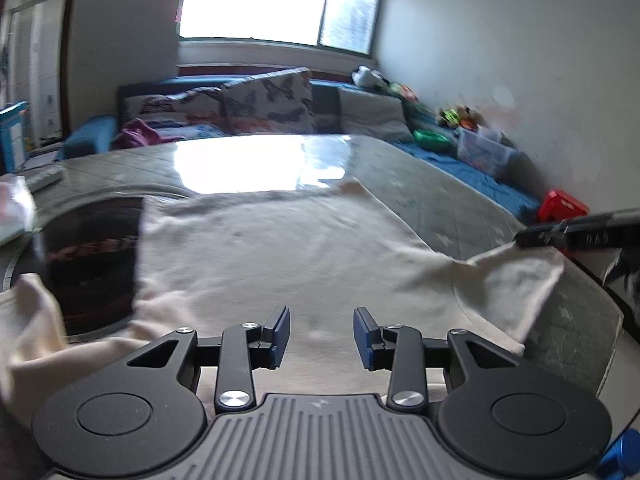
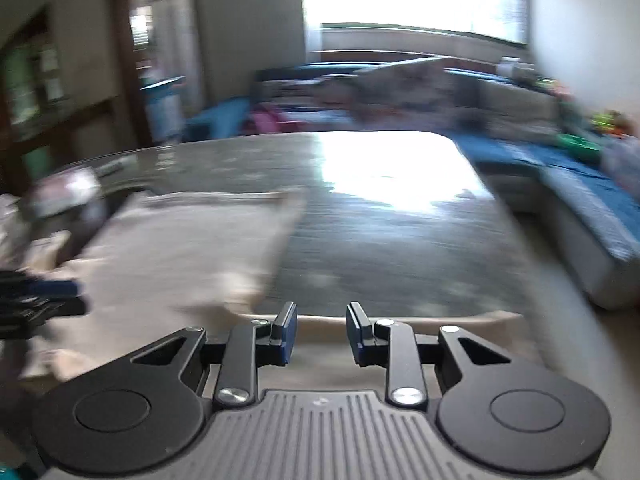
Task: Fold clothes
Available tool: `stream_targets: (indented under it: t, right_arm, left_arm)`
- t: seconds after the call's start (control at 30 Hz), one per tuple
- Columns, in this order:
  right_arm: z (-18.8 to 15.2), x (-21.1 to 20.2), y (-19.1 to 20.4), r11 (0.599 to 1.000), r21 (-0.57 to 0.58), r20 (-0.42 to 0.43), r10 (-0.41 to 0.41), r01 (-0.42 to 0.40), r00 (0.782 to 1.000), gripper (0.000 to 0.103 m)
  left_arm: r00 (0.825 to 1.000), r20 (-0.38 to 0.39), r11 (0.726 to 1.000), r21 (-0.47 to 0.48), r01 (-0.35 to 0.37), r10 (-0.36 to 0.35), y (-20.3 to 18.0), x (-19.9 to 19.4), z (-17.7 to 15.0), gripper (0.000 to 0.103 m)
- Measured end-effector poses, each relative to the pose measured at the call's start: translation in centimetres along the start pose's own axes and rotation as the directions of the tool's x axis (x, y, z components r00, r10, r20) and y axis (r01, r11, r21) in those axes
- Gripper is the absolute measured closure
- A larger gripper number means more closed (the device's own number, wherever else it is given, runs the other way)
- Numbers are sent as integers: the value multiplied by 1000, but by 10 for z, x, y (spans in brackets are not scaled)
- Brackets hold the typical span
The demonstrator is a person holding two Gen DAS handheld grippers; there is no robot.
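Note:
A cream garment (image 1: pixel 288 248) lies spread flat on the glossy grey table (image 1: pixel 432 196). One sleeve (image 1: pixel 516 292) reaches toward the right table edge and the other sleeve (image 1: pixel 28 320) bunches at the left. My left gripper (image 1: pixel 322 338) hovers over the garment's near hem, open, with nothing between its pads. My right gripper (image 2: pixel 322 334) is open too, over the table's near edge to the right of the garment (image 2: pixel 180 248). In the left wrist view one of its fingers (image 1: pixel 560 232) sits at the right sleeve's far corner. The right wrist view is motion-blurred.
A dark round patch (image 1: pixel 92 264) lies under the garment's left edge and a remote (image 1: pixel 44 178) sits at the far left. A blue sofa (image 1: pixel 472 168) with patterned cushions (image 1: pixel 272 100) wraps the table's far and right sides. A clear box (image 1: pixel 484 152) and red stool (image 1: pixel 562 206) stand on the right.

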State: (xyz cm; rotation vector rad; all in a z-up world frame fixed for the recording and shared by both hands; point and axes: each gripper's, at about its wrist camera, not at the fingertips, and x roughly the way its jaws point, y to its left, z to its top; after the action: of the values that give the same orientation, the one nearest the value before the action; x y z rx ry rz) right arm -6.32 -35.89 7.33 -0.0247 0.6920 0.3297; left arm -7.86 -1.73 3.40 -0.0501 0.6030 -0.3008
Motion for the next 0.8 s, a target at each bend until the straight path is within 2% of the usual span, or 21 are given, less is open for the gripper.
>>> stream_targets:
  t: [0.13, 0.23, 0.33, 0.5, 0.53, 0.6, 0.63, 0.73, 0.8]
  right_arm:
    - [6, 23, 38, 990, -79, -18, 117, -118, 993, 76]
    - [6, 39, 53, 981, -116, -50, 150, -155, 987, 76]
    - [1, 51, 60, 980, -137, -90, 131, -143, 987, 77]
    - [-2, 57, 65, 982, -137, -101, 116, -129, 988, 77]
    - [-2, 56, 66, 981, -142, -99, 119, -132, 988, 76]
    - [0, 52, 69, 978, -158, -97, 125, -139, 987, 76]
    - [0, 51, 72, 976, -167, -95, 128, -142, 987, 76]
    - [2, 47, 80, 969, -185, -95, 145, -161, 985, 75]
    - [5, 44, 85, 964, -202, -96, 159, -175, 983, 75]
  left_arm:
    - [994, 44, 993, -60, -97, 100, 29, -23, 4, 65]
    - [976, 63, 974, -112, -199, 207, 59, -37, 7, 65]
    - [937, 50, 925, -187, -332, 346, 96, -43, 6, 65]
    - [842, -27, 807, -267, -526, 540, 157, -36, 4, 65]
    - [830, -43, 792, -275, -544, 555, 166, -33, 3, 65]
    - [816, -70, 771, -290, -567, 573, 181, -27, 0, 65]
    - [815, -80, 767, -296, -569, 574, 187, -24, -1, 65]
    - [822, -96, 769, -307, -561, 562, 198, -15, -4, 67]
    - [827, -90, 779, -290, -556, 556, 199, -8, -4, 67]
